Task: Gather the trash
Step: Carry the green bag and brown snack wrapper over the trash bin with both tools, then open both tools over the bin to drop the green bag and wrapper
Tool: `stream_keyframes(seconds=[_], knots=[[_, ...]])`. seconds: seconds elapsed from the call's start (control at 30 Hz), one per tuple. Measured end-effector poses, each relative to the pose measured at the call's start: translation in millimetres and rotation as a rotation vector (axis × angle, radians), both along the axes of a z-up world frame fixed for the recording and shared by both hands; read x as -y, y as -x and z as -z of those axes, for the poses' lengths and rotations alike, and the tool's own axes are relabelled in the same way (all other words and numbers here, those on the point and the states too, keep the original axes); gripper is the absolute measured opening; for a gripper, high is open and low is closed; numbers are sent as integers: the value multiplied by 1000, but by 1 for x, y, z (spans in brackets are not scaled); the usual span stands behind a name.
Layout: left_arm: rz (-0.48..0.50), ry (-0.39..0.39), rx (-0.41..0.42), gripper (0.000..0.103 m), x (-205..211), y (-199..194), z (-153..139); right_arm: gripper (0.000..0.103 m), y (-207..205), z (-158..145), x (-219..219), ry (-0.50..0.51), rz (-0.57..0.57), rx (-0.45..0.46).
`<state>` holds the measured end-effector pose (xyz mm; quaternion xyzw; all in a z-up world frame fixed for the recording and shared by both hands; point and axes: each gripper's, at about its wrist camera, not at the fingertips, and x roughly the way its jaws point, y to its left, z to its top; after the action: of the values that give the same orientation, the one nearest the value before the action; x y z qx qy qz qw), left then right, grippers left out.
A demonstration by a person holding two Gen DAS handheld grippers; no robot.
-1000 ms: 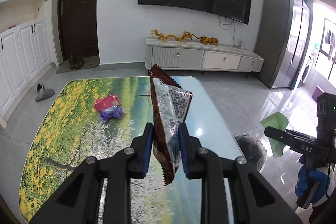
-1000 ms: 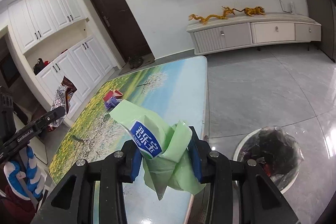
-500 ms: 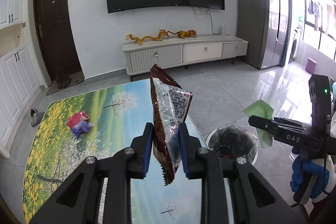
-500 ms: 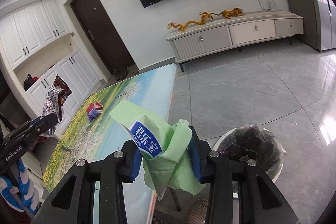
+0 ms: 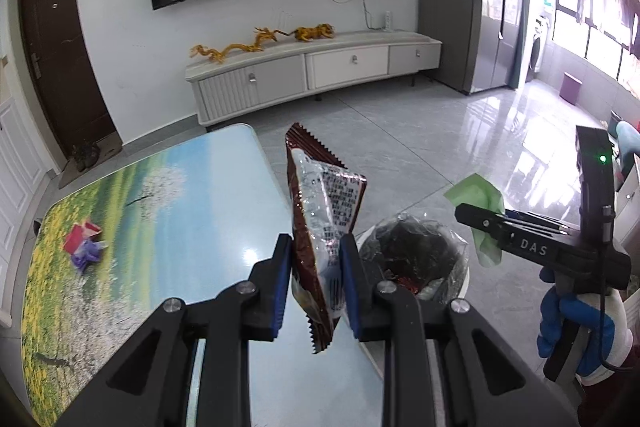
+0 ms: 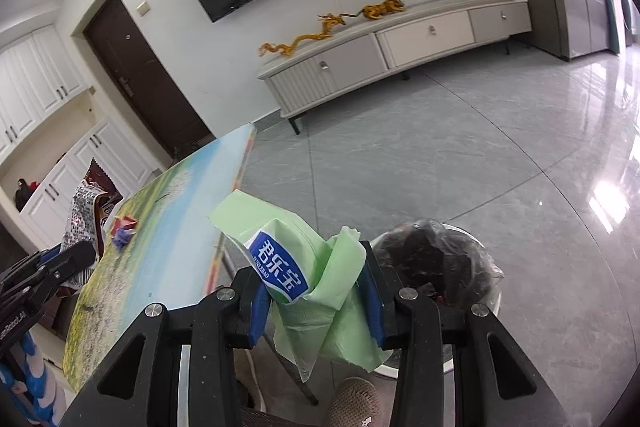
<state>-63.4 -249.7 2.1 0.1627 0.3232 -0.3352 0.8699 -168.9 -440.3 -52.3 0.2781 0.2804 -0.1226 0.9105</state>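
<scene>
A: What is each hand holding, taking the trash bin [image 5: 416, 259] as the landmark?

B: The left gripper [image 5: 314, 267] has its fingers [image 5: 280, 279] clamped on a brown snack wrapper [image 5: 324, 219], which stands upright between the blue pads. It hangs over the desk [image 5: 192, 219] edge, just left of the bin. The right gripper [image 6: 314, 291] has its fingers clamped on a crumpled green bag [image 6: 316, 287] with a blue label, just left of the bin in its own view and above the floor beside it.

A: And the bin itself?

B: It stands on the grey tile floor [image 6: 460, 155], lined with a dark plastic bag, close against the desk's near corner.

A: Anything left on the desk?

B: A red packet [image 5: 80, 237] with a purple wrapper [image 5: 86, 257] touching it, well apart from the bin, toward the desk's far left side.

A: Can you see the person?

B: Only a blue-and-white gloved hand [image 5: 576, 319] on the right gripper's handle, right of the bin.
</scene>
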Motion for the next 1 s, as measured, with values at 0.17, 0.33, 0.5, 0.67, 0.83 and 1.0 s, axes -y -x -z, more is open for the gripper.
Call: stream_keyframes(seconds=[0.17, 0.33, 0.5, 0.67, 0.83, 1.0], knots=[[68, -43, -75, 23, 37, -8, 28, 38, -4, 22, 20, -29, 39, -48], [117, -62, -171, 23, 71, -20, 58, 38, -9, 48, 43, -62, 78, -106], [160, -80, -250, 23, 103, -34, 84, 40, -15, 67, 59, -82, 104, -157], [193, -81, -293, 24, 131, -41, 96, 44, -20, 78, 75, -93, 129, -181], [217, -71, -341, 29, 150, -49, 106, 44, -19, 86, 86, -109, 161, -204], [215, -37, -388, 46, 159, -55, 110, 46, -12, 90, 91, -112, 187, -217]])
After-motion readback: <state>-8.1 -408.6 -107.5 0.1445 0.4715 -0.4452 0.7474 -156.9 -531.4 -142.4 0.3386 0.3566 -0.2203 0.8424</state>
